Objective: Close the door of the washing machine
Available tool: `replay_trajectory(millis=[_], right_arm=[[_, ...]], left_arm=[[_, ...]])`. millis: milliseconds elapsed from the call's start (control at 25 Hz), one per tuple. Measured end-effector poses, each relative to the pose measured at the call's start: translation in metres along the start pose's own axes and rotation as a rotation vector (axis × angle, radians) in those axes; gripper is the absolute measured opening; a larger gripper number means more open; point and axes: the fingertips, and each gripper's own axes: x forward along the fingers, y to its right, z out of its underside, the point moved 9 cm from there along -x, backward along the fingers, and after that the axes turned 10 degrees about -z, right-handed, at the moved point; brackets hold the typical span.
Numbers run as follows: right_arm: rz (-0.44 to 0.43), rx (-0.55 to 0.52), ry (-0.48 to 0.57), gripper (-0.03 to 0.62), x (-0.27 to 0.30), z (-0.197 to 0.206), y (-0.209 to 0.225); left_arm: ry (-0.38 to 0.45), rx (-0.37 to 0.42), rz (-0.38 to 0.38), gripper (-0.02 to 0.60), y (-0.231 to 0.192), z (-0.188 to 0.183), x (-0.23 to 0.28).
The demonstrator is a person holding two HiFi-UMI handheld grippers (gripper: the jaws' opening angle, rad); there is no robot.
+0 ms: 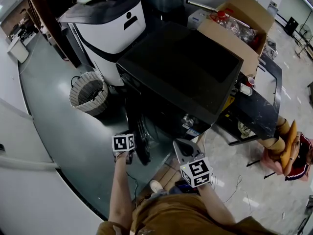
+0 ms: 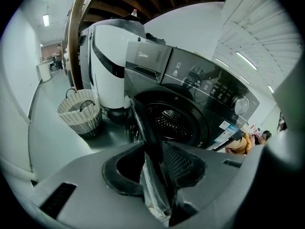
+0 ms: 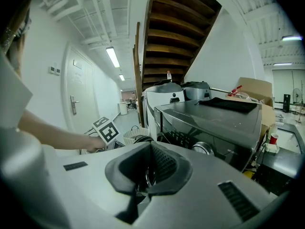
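The dark front-loading washing machine (image 1: 181, 77) stands in the middle, and its round door (image 1: 143, 141) is swung out toward me. In the left gripper view the door's edge (image 2: 142, 128) runs up between the jaws, with the open drum (image 2: 171, 123) behind it. My left gripper (image 2: 155, 175) is shut on that door edge; in the head view it is the left gripper (image 1: 129, 155) beside the door. My right gripper (image 1: 182, 145) hangs in front of the machine's right half, its jaws together and empty. In the right gripper view this right gripper (image 3: 148, 175) points past the washing machine (image 3: 214, 123).
A wicker basket (image 1: 89, 92) sits on the floor left of the machine, beside a white appliance (image 1: 110, 28). A cardboard box (image 1: 239, 28) with clutter stands behind, and a low black table (image 1: 254, 111) at the right. A white wall (image 1: 29, 180) runs along the left.
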Motion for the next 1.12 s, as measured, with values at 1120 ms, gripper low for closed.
replay_trajectory(millis=[1120], right_arm=[[0.035, 0.024, -0.015, 0.012, -0.005, 0.007, 0.012]], left_arm=[[0.001, -0.056, 0.142, 0.144, 0.044, -0.017, 0.018]])
